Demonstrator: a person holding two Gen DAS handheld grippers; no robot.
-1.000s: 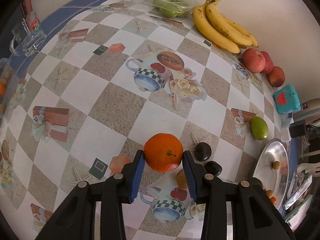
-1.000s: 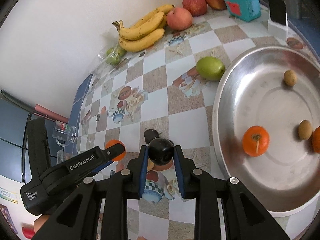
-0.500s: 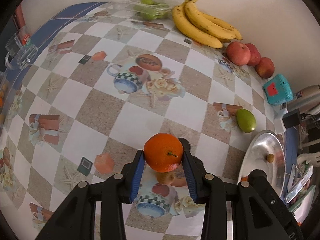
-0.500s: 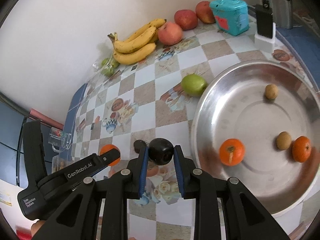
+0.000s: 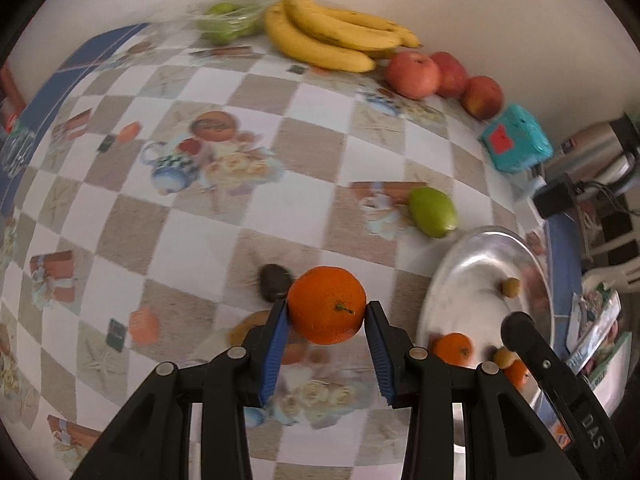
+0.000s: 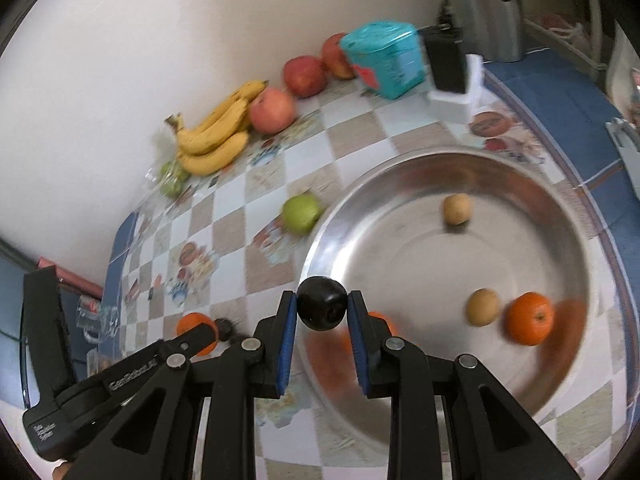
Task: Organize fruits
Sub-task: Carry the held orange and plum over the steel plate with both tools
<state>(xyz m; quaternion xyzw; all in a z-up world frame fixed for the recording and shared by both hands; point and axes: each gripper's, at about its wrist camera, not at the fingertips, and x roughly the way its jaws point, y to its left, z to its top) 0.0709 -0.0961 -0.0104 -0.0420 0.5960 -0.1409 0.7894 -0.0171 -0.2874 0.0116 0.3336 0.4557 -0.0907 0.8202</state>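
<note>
Black left gripper (image 6: 208,330) arm reads "GenRobot.AI"; the right's reads "DAS".

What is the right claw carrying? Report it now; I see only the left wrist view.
Observer: The right claw is shut on a small dark round fruit.
Operator: Tell me where that fruit sits relative to the steel dish.
Observer: In the right wrist view it appears over the near rim of the steel dish, on the side towards the checked tablecloth.
Operator: Check the spot just beyond it before I order a drop.
Observer: A loose orange lies in the dish right behind the claw, partly hidden by it. The dish's middle looks bare.
</note>
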